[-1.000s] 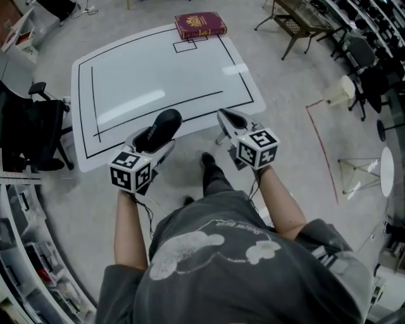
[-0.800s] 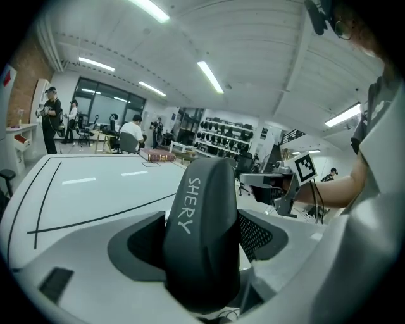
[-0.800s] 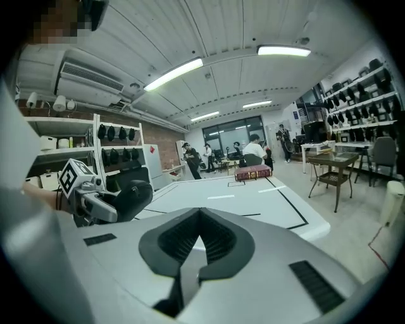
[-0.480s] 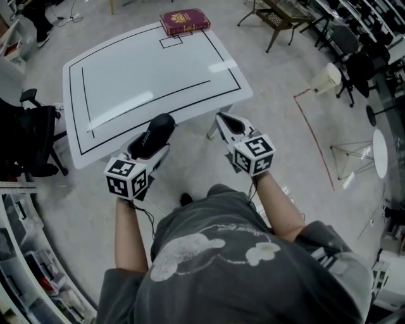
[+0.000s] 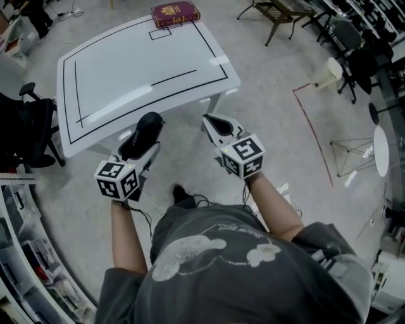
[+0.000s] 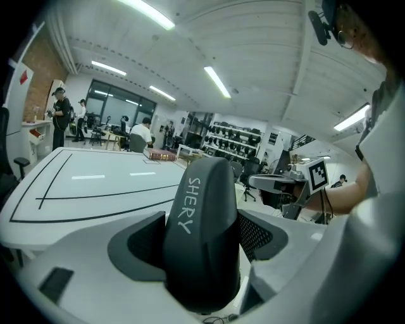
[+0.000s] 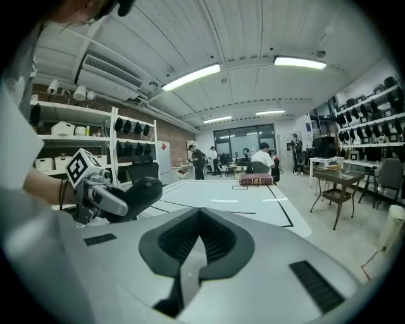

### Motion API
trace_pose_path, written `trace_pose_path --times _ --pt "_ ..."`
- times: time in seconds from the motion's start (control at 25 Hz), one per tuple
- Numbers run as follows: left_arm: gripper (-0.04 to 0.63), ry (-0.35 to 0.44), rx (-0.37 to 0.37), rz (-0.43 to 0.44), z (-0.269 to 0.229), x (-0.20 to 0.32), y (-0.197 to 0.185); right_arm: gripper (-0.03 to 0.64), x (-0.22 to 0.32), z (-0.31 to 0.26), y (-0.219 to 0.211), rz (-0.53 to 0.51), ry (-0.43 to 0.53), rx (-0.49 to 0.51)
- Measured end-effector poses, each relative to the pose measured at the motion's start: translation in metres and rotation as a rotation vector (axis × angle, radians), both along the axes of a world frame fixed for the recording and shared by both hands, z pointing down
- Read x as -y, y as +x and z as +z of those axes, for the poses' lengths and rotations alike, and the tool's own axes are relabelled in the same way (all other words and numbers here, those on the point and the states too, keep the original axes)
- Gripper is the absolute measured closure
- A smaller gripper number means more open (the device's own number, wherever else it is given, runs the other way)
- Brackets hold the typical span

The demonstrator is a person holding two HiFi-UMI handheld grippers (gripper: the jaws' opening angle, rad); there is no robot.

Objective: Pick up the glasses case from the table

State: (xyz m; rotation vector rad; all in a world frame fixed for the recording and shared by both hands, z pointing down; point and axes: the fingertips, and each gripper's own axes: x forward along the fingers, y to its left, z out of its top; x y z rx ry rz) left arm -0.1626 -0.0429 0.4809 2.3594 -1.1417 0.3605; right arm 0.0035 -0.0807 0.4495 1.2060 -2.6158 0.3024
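The black glasses case (image 5: pixel 140 134), marked SHERY, stands between the jaws of my left gripper (image 5: pixel 143 135), which is shut on it. In the left gripper view the case (image 6: pixel 200 215) fills the gap, both pads of that gripper (image 6: pixel 202 253) pressed against its sides. It hangs over the floor just in front of the near edge of the white table (image 5: pixel 126 69). My right gripper (image 5: pixel 212 122) is beside it on the right, shut with nothing in it; its jaws (image 7: pixel 197 243) meet in the right gripper view, where the case (image 7: pixel 138 192) shows at the left.
A dark red book (image 5: pixel 174 12) lies at the table's far edge. A black office chair (image 5: pixel 28 126) stands left of the table, and shelving lines the left side. A red tape line (image 5: pixel 313 133) crosses the floor on the right, with chairs (image 5: pixel 278 12) and a small table beyond.
Both grippers have drawn back from the table towards the person, the left one still carrying the case. The table now lies farther off in the head view.
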Motion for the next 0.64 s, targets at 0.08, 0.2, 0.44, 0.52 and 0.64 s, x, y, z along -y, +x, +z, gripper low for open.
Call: trace_pose_path --times 0.08,0.2,0.44,0.52,0.64 --pt "0.252 0.0 0.002 -0.012 -0.002 -0.013 0.012 0.618 -0.011 -0.004 0.011 -0.015 0.011 0.006" --pt "0.252 0.008 0.008 -0.037 -0.006 -0.036 0.029 0.618 -0.03 -0.011 0.026 -0.03 0.023 0.016" --pt "0.252 0.061 0.003 -0.094 -0.027 -0.085 0.056 0.618 -0.078 -0.026 0.054 -0.073 0.05 0.035" --pt "0.252 0.075 0.0 -0.106 -0.032 -0.102 0.066 0.618 -0.094 -0.029 0.066 -0.074 0.058 0.044" --pt "0.252 0.088 -0.004 -0.115 -0.035 -0.128 0.081 0.618 -0.119 -0.033 0.083 -0.073 0.069 0.058"
